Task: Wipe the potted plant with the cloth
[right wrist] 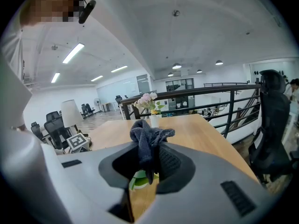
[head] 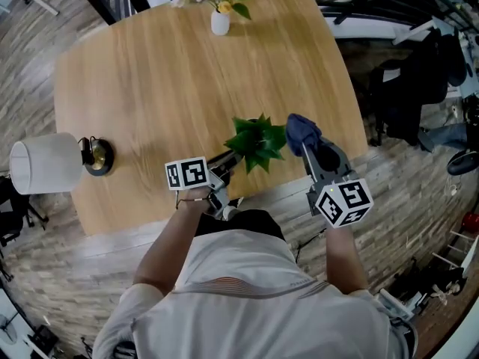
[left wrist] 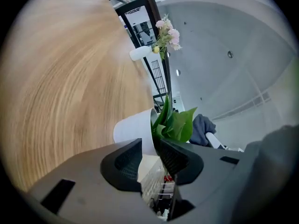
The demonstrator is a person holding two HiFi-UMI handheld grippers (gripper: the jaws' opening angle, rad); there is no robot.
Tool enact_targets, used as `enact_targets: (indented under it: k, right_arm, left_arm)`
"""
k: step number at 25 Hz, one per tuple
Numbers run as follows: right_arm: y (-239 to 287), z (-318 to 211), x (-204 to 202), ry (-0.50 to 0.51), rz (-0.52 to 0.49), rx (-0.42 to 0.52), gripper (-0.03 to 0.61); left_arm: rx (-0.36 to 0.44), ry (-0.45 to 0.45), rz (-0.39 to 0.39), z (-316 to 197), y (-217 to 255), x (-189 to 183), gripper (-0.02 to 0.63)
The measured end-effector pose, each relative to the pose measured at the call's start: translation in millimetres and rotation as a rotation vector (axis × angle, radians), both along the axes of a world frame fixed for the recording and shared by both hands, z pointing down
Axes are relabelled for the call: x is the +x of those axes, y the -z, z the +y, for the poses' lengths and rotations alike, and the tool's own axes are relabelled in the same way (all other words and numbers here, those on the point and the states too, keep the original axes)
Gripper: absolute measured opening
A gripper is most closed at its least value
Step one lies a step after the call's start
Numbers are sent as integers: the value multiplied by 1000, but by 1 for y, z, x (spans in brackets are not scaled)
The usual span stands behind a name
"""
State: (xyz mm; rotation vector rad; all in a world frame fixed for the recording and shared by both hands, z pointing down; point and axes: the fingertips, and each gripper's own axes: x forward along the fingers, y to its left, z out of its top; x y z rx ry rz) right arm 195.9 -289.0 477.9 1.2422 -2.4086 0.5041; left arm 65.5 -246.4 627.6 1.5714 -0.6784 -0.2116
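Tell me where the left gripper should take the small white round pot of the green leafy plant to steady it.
Probably the white pot's bare side wall, below the green leaves, coming level from the wooden table's near edge, where the left gripper faces it: leaves cover the top; the wall is clear.

We found the potted plant [head: 258, 143] on the table [head: 165, 81]; the lamp [head: 46, 163] stood well left of it, the flower vase [head: 219, 22] far behind it, the cloth [head: 301, 132] just right of it.
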Motion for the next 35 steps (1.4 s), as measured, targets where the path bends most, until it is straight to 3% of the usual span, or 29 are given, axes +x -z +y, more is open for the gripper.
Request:
enact_targets:
  k: [6, 11, 16, 18, 22, 28, 33, 35]
  right_arm:
    - [-11, -4, -23, 96, -4, -35, 129]
    - [-9, -9, -51, 190, -15, -35, 129]
    - [-23, 6, -112, 492, -16, -150, 129]
    - [-43, 6, -127, 553, 31, -202, 129]
    - [-73, -27, -116, 455, 177, -205, 129]
    - [-79, -62, -55, 234, 318, -117, 129]
    - [-23, -62, -39, 120, 168, 47, 129]
    - [-11, -49, -43, 135, 62, 7, 129]
  left_arm:
    - [-25, -20, 17, -5, -12, 10, 107]
    - [-45, 16, 30, -9, -16, 10, 117]
    - [-55, 32, 38, -9, -17, 10, 115]
    - [-56, 35, 36, -9, -18, 10, 115]
    - [-53, 40, 32, -9, -17, 10, 115]
    - [-56, 52, 30, -8, -18, 9, 116]
    - [-56, 56, 30, -9, -18, 9, 115]
    - [-56, 58, 30, -9, -18, 9, 115]
